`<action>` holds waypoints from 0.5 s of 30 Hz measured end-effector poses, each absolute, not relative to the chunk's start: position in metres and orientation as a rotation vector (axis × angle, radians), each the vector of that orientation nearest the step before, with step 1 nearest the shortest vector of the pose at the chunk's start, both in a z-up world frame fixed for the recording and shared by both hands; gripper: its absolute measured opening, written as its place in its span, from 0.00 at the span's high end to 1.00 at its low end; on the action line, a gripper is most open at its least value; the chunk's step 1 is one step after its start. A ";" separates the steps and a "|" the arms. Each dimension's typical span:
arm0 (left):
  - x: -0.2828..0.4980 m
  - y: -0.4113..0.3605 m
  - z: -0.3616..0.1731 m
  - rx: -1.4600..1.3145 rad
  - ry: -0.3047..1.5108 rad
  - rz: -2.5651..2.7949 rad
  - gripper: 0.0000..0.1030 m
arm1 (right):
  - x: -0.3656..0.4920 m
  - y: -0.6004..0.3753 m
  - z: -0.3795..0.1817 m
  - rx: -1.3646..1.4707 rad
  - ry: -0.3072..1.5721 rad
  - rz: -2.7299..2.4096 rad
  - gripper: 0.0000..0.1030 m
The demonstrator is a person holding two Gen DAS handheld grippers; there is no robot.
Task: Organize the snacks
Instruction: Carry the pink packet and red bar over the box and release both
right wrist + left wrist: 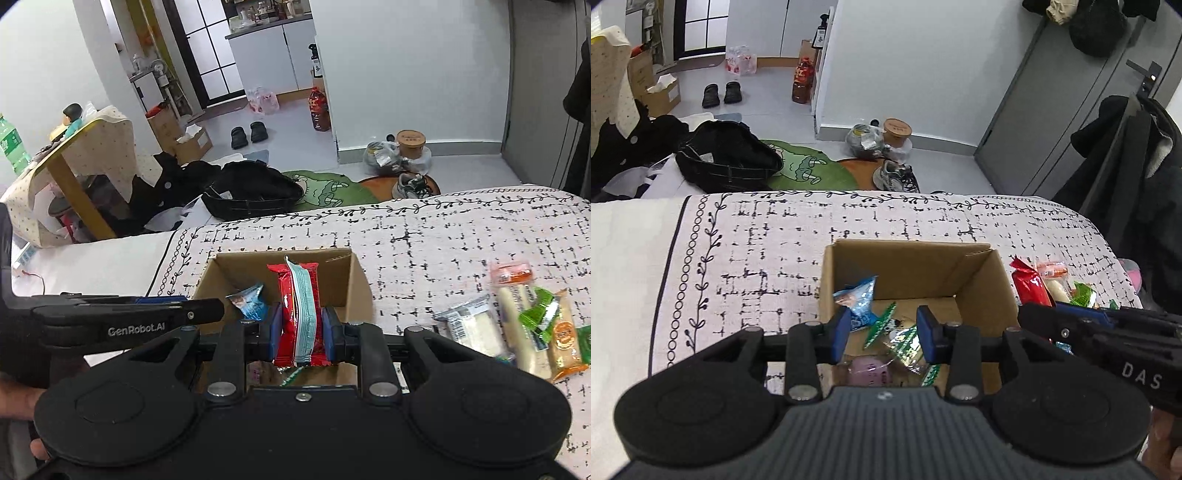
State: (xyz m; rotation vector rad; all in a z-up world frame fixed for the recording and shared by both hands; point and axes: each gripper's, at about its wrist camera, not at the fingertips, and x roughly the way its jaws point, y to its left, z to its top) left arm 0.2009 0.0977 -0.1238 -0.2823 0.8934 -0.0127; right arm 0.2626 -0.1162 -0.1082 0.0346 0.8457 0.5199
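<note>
1. Your right gripper (300,328) clamps a red foil snack packet with a pale blue seam (299,314) between its blue fingers (276,328), standing it upright over the open brown cardboard box (360,291).
2. Your left gripper (884,332) holds nothing, its fingers (843,332) moderately apart above the same box (982,280).
3. Below and between those left fingers lie a blue wrapper (858,301) and green-edged wrappers (882,325).
4. Right of your right fingers, loose packets (517,325) rest on the patterned cloth (443,240).
</note>
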 end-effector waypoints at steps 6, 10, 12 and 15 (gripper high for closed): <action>0.197 0.102 -0.124 -0.278 0.895 0.005 0.51 | 0.262 -0.116 -0.108 0.020 0.822 0.521 0.57; 0.193 0.099 -0.120 -0.264 0.875 -0.006 0.39 | 0.261 -0.132 -0.113 0.034 0.854 0.481 0.57; 0.191 0.095 -0.118 -0.242 0.867 -0.003 0.31 | 0.258 -0.142 -0.116 0.032 0.870 0.454 0.55; 0.190 0.090 -0.117 -0.239 0.868 -0.012 0.27 | 0.251 -0.154 -0.114 0.028 0.869 0.422 0.41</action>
